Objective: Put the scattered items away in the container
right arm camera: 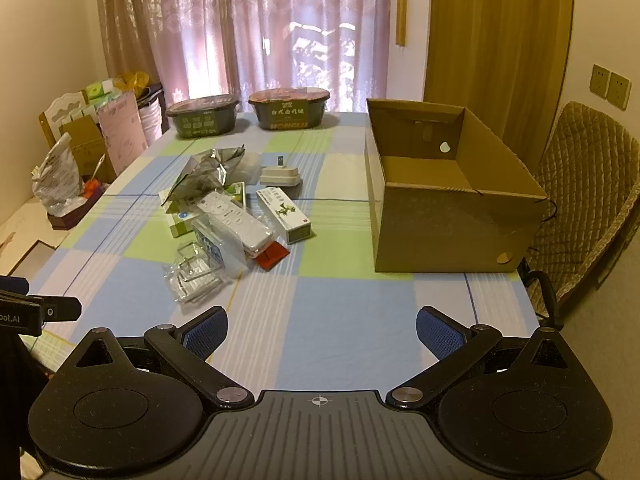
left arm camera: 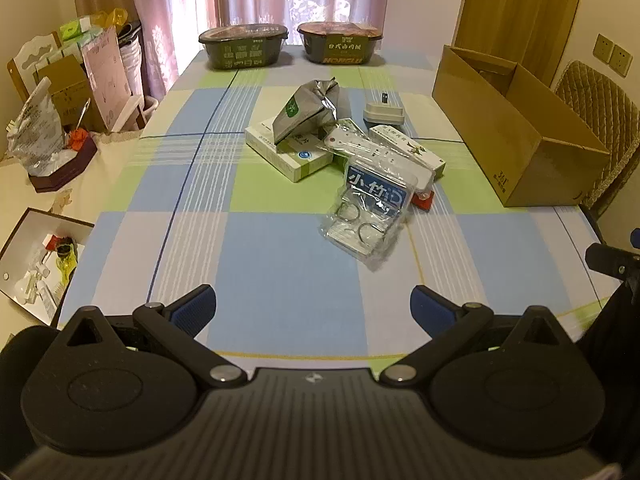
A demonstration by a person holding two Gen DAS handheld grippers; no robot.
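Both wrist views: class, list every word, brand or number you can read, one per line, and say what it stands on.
"NONGLU": on the brown oval instant-meal bowl at the table's far end.
"小竹" and a further character too unclear to read: on the blue label of the clear plastic packet of metal rings.
"pot.AI", cut off by the frame edge: on the left gripper's black body, seen in the right wrist view.
"361": on the brown cardboard box, blurred, so uncertain.
All other print is too small to read.

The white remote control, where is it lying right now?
The white remote control lies in the pile at mid-table, left of the cardboard box, between the green-and-white carton and the crumpled silver foil bag.
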